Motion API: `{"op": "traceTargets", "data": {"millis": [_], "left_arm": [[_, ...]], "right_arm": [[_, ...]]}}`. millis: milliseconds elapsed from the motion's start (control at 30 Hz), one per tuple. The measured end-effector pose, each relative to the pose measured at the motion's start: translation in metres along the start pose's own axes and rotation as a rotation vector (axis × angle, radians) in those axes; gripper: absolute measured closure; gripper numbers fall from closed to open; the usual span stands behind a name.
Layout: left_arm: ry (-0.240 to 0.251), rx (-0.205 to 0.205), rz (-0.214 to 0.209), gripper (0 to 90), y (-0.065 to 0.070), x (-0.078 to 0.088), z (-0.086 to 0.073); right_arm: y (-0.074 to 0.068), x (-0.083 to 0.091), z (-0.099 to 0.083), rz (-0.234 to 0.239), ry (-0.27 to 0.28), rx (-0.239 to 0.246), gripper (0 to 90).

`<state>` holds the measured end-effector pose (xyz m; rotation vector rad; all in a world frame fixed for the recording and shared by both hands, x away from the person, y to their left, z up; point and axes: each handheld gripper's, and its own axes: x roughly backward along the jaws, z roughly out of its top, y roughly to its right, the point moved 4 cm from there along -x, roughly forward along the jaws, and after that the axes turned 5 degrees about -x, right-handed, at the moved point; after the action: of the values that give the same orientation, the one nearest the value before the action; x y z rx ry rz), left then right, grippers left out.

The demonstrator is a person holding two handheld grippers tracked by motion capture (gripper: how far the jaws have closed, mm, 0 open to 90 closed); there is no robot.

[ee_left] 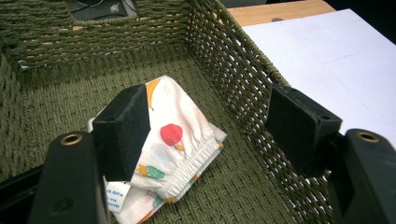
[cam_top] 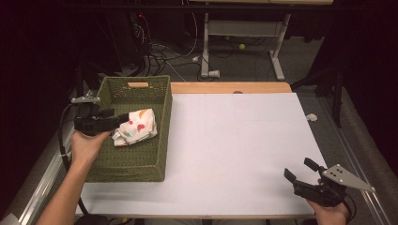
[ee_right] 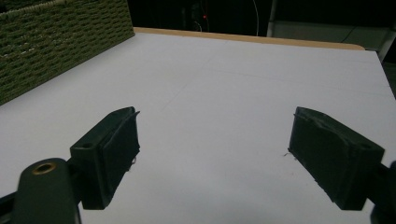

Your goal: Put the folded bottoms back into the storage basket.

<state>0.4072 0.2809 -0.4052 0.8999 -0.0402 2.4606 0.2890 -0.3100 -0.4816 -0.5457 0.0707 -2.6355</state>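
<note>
A: We see the left gripper (cam_top: 123, 117) inside the green woven basket (cam_top: 155, 161) at the bench's left edge, jaws spread wide around the folded white cloth with coloured prints (cam_top: 137, 126).

B: And our right gripper (cam_top: 300, 170) hovers near the bench's front right corner, jaws wide, holding nothing.
</note>
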Motion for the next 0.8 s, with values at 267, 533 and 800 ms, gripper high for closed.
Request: {"op": "traceTargets", "data": {"millis": [267, 533, 800], "left_arm": [[0.007, -0.004, 0.000, 29.0, 0.002, 0.005, -0.003], [0.011, -0.012, 0.000, 29.0, 0.003, 0.010, -0.007], [0.026, -0.016, 0.006, 29.0, 0.004, 0.016, -0.010]], "right_arm": [[0.000, 0.000, 0.000, -0.001, 0.000, -0.001, 16.5], [0.000, 0.000, 0.000, 0.004, 0.002, -0.008, 16.4], [0.000, 0.000, 0.000, 0.004, 0.001, -0.010, 16.4]]}}
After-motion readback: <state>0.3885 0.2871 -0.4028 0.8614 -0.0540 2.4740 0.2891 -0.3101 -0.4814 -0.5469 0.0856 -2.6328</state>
